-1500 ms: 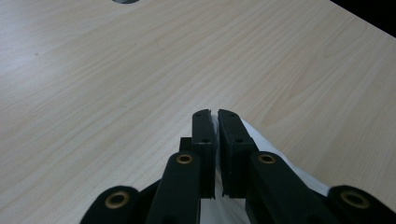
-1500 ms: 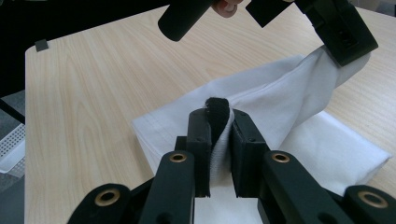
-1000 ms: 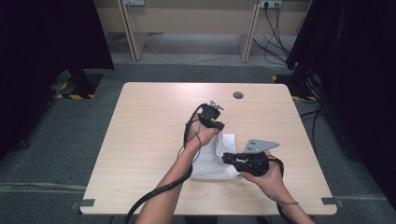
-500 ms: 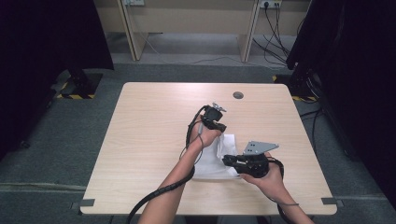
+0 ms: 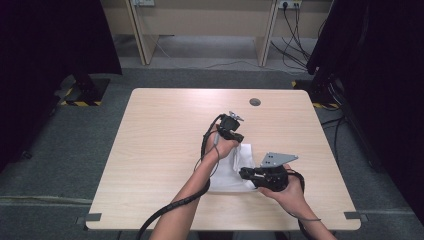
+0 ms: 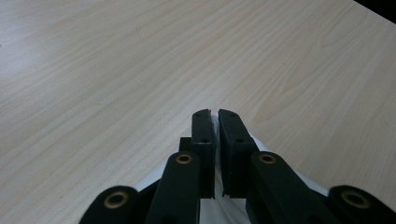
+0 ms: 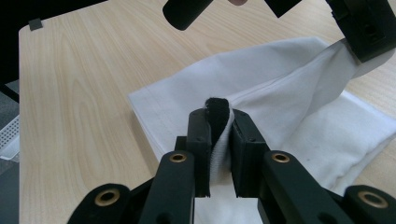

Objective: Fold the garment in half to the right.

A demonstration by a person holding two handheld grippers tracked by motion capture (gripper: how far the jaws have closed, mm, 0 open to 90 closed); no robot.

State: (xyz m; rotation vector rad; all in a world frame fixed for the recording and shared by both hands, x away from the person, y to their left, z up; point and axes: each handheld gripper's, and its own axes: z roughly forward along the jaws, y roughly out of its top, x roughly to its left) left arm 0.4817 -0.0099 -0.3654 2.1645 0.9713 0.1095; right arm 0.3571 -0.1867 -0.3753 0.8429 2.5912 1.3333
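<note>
on the light wooden worktop (image 5: 165, 150) a white cloth (image 5: 235, 175) lies toward the near right part, between the person's two hands, and both tongs are clamped on it. the left tongs (image 5: 239, 138) grip the far edge of the cloth; in the left gripper view (image 6: 215, 114) a thin strip of white fabric sits pinched between the two black jaws, which stand almost together. the right tongs (image 5: 243, 173) hold the near right edge, and in the right gripper view (image 7: 218, 112) a fold of the cloth (image 7: 280, 107) with a dark hem is squeezed between the jaws, while a band of fabric runs up from the folded pile to the other tongs at the top right corner. a small round dark disc (image 5: 255, 102) sits near the far edge of the worktop, well apart from the cloth. compared with the earlier pictures, almost nothing differs: both hands have kept their places, both grips are unchanged, and the cloth lies in the same spot with the same shape.
</note>
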